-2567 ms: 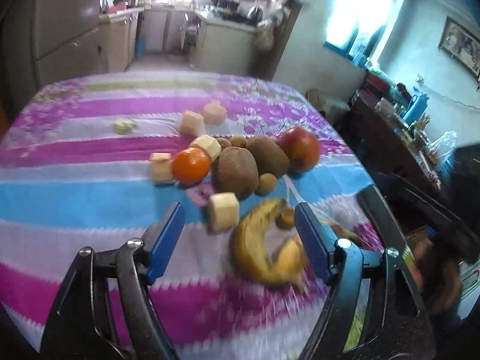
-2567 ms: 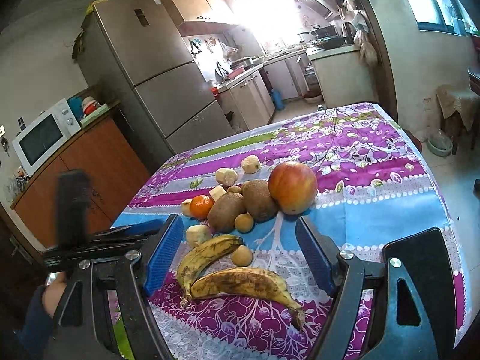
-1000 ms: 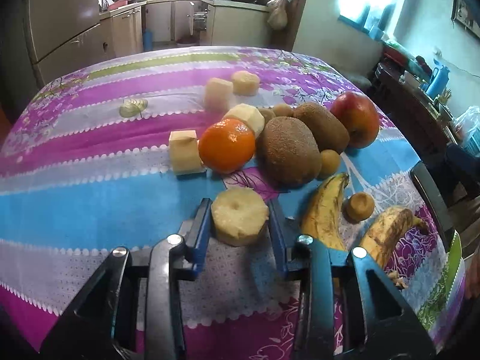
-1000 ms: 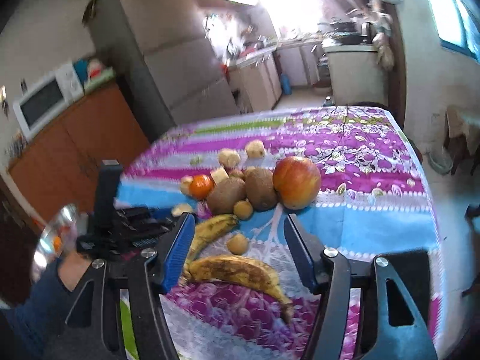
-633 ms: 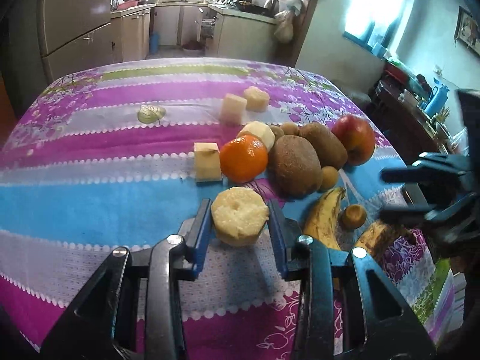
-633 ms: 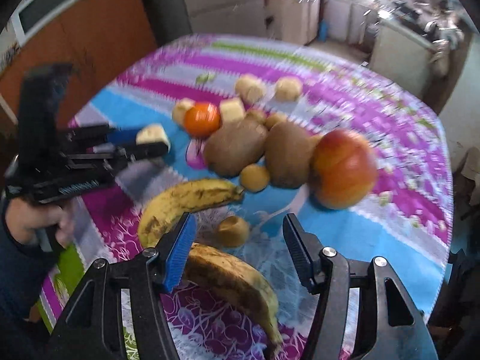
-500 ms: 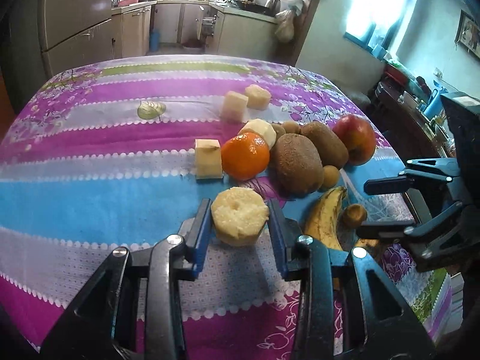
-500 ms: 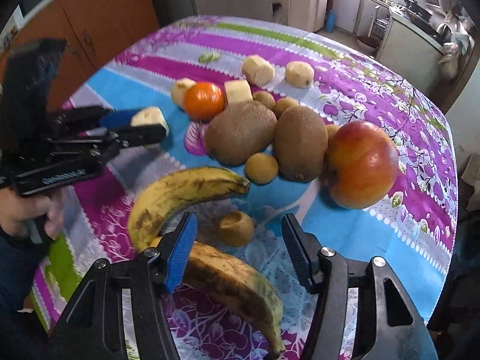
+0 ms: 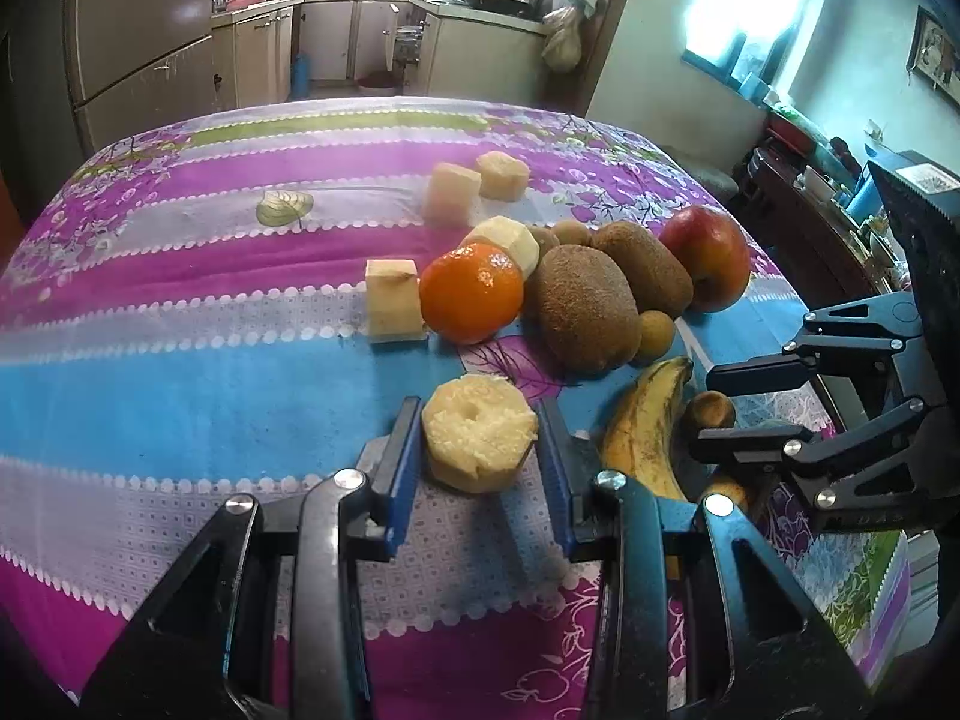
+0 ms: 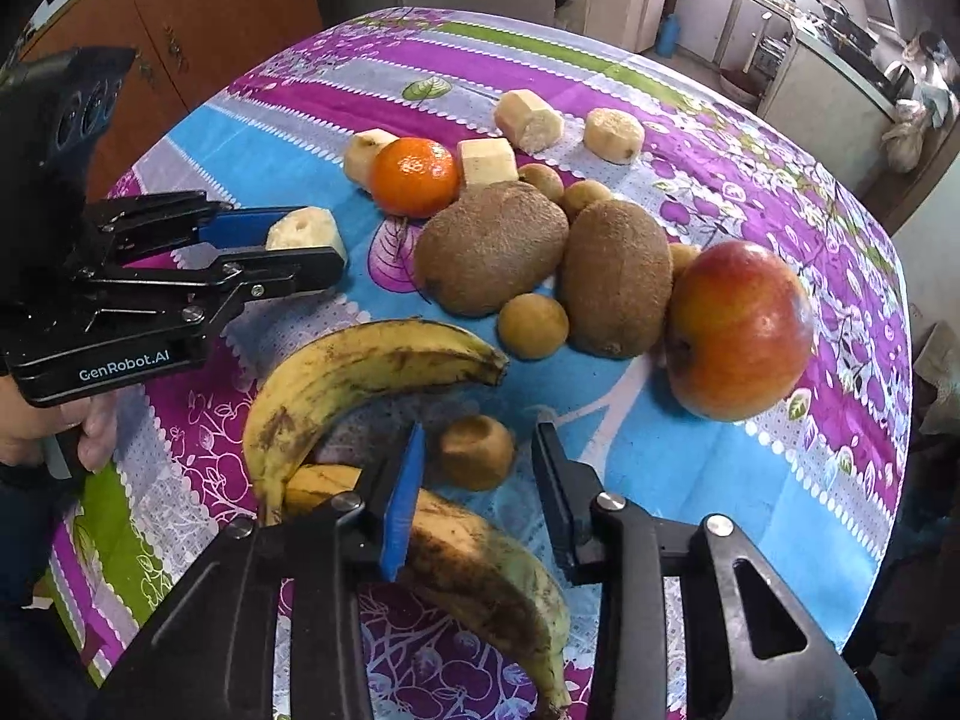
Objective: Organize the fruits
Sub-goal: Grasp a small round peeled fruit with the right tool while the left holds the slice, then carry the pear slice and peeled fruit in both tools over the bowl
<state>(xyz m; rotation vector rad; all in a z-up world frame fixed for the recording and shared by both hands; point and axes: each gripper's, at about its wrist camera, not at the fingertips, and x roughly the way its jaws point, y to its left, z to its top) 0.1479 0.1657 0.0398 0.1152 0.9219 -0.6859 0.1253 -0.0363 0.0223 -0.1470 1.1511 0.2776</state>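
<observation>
At the left of the right wrist view, a hand grips the black handle of the left gripper, whose blue-padded fingers are closed on a pale round fruit slice with a dimple in its middle, held just above the striped purple, blue and white tablecloth. Beyond it on the cloth, a pale cut chunk stands just beside a tangerine, touching or nearly so, with another pale piece behind the tangerine and two more cut pieces farther back, well apart from a leaf print on the cloth. To the right of the tangerine two large kiwis lie side by side, touching, with several small brown round fruits around them, one just in front between the kiwis. A red apple rests at the right of the far kiwi. Nearer, a spotted yellow banana curves across the cloth, and a second, browner banana lies under the right gripper. That gripper is open, its fingers standing on either side of a small brown fruit with a hollow top, not touching it; the left blue pad sits over the browner banana.
</observation>
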